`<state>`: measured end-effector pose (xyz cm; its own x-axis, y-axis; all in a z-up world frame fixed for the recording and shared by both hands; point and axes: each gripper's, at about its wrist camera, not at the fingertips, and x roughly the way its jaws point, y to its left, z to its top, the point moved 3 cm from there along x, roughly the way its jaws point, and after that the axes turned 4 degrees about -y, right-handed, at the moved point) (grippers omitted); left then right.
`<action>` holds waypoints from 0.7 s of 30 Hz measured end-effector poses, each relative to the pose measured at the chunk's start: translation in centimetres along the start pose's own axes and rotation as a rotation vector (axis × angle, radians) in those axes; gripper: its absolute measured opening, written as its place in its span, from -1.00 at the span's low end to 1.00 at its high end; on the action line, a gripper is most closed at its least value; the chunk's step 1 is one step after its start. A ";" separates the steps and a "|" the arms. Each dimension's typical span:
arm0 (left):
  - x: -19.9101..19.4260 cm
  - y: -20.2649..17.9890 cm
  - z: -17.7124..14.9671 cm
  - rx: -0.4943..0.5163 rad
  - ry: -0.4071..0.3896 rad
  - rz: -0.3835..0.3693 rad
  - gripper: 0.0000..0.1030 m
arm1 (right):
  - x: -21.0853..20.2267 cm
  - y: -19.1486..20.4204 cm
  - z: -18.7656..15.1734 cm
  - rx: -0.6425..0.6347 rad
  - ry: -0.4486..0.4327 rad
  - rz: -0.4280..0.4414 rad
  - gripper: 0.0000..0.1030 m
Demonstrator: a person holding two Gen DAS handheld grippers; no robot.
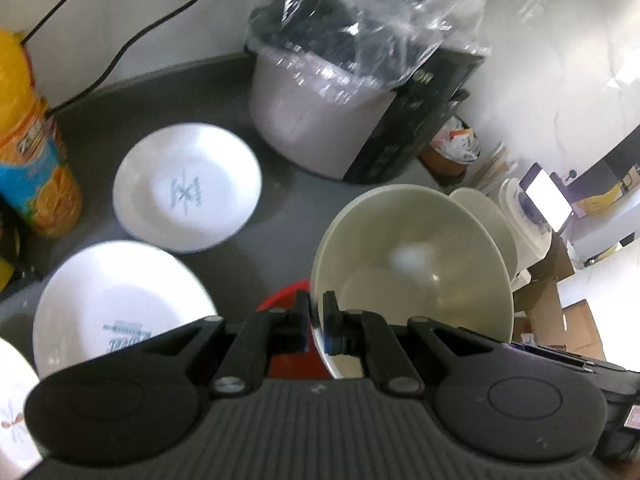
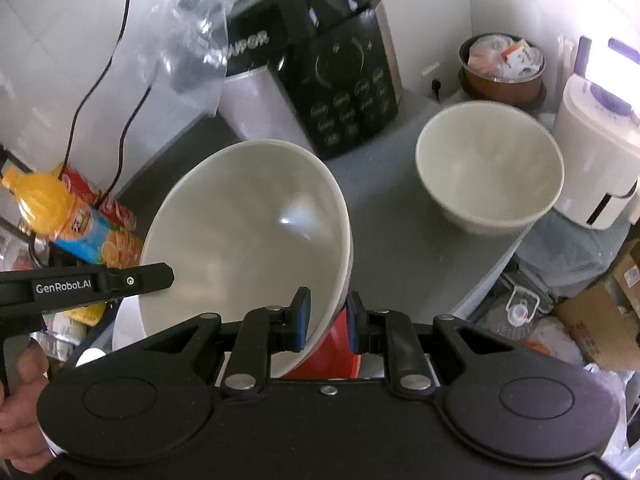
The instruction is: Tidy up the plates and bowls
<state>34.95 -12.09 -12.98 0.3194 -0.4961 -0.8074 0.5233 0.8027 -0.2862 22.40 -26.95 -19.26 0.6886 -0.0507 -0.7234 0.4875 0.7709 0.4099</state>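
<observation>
My left gripper (image 1: 317,312) is shut on the rim of a cream bowl (image 1: 412,264), held tilted above the grey counter. In the right wrist view the same bowl (image 2: 248,232) is tilted, and my right gripper (image 2: 328,316) straddles its lower rim with a gap at the right pad. A second cream bowl (image 2: 488,168) stands upright on the counter at the right; it also shows behind the held bowl (image 1: 488,216). Two white plates (image 1: 188,188) (image 1: 116,304) lie on the counter at the left. A red dish (image 2: 340,348) sits below the bowl.
A rice cooker (image 2: 340,80) under clear plastic stands at the back. An orange juice bottle (image 1: 36,148) stands at the left. A white appliance (image 2: 600,148) and a copper pot (image 2: 504,68) are at the right. Another patterned plate (image 1: 12,408) sits at the lower left edge. Boxes lie beyond the counter edge.
</observation>
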 end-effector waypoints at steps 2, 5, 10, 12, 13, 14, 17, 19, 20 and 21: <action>0.1 0.5 -0.6 0.002 0.014 0.010 -0.90 | 0.3 0.3 -0.7 0.003 0.014 0.000 -0.64; 0.2 1.5 -1.4 -0.003 0.033 0.018 -0.90 | 0.7 0.6 -1.5 0.005 0.033 0.003 -0.63; 0.3 2.1 -2.1 0.001 0.060 0.038 -0.90 | 1.3 1.1 -2.4 -0.001 0.065 0.000 -0.63; 0.4 2.2 -2.4 0.001 0.068 0.041 -0.90 | 1.4 1.2 -2.7 -0.005 0.075 -0.002 -0.64; 0.4 2.3 -2.5 0.001 0.072 0.041 -0.90 | 1.5 1.2 -2.7 -0.007 0.080 -0.004 -0.63; 0.4 2.3 -2.6 0.000 0.074 0.041 -0.90 | 1.5 1.3 -2.7 -0.009 0.087 -0.006 -0.63; 0.7 2.4 -2.8 -0.004 0.085 0.047 -0.90 | 1.8 1.4 -2.8 -0.028 0.104 -0.013 -0.63; 0.9 2.4 -3.0 -0.010 0.094 0.048 -0.90 | 2.1 1.3 -3.0 -0.039 0.125 -0.015 -0.62; 1.0 2.4 -3.1 -0.012 0.100 0.050 -0.90 | 2.3 1.3 -3.1 -0.038 0.133 -0.015 -0.62; 1.2 2.5 -3.2 -0.014 0.105 0.053 -0.90 | 2.5 1.2 -3.2 -0.040 0.139 -0.014 -0.62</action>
<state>34.08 -9.57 -16.31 0.2614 -0.4156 -0.8712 0.4966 0.8318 -0.2478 23.02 -24.13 -22.31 0.5991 0.0246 -0.8003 0.4733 0.7953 0.3787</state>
